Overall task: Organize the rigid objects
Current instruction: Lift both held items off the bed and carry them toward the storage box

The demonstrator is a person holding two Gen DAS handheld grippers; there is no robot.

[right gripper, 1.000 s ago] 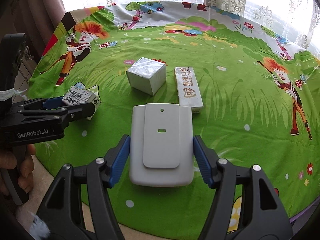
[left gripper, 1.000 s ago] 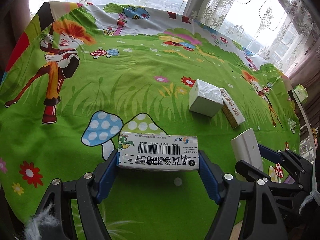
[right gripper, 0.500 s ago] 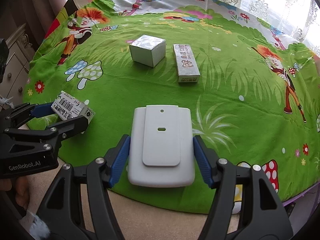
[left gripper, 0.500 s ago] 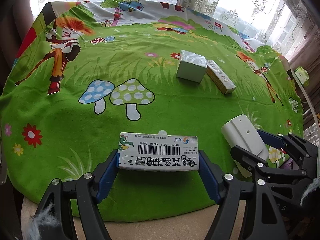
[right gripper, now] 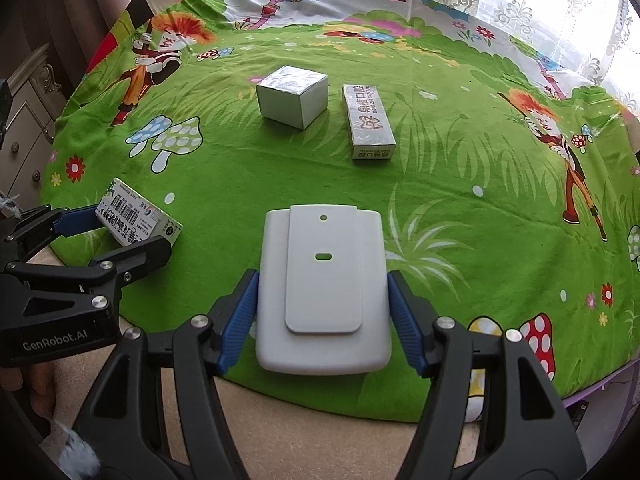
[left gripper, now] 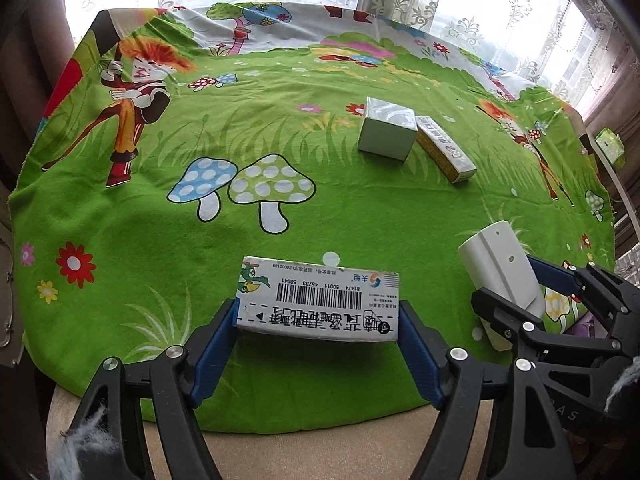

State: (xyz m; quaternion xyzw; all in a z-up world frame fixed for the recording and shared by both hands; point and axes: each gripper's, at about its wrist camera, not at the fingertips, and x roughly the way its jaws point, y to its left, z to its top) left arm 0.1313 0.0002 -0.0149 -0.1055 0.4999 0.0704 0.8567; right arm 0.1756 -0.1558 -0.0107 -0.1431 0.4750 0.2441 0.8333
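A barcoded medicine carton [left gripper: 318, 300] is clamped between the left gripper [left gripper: 318, 330] jaws, a white plastic case [right gripper: 323, 292] between the right gripper [right gripper: 323, 320] jaws, both above the tabletop [right gripper: 460, 152] near edge. Carrying appears underway; placement beside the silver box [right gripper: 292, 96] and "DING ZHI" carton [right gripper: 370, 124] at twelve o'clock seems next. "GenRobot.AI" is legible.

Matt cloth tablecloth [right gripper: 460, 168]; smooth plastic case [right gripper: 323, 292]; glossy foil-topped box [right gripper: 292, 96].
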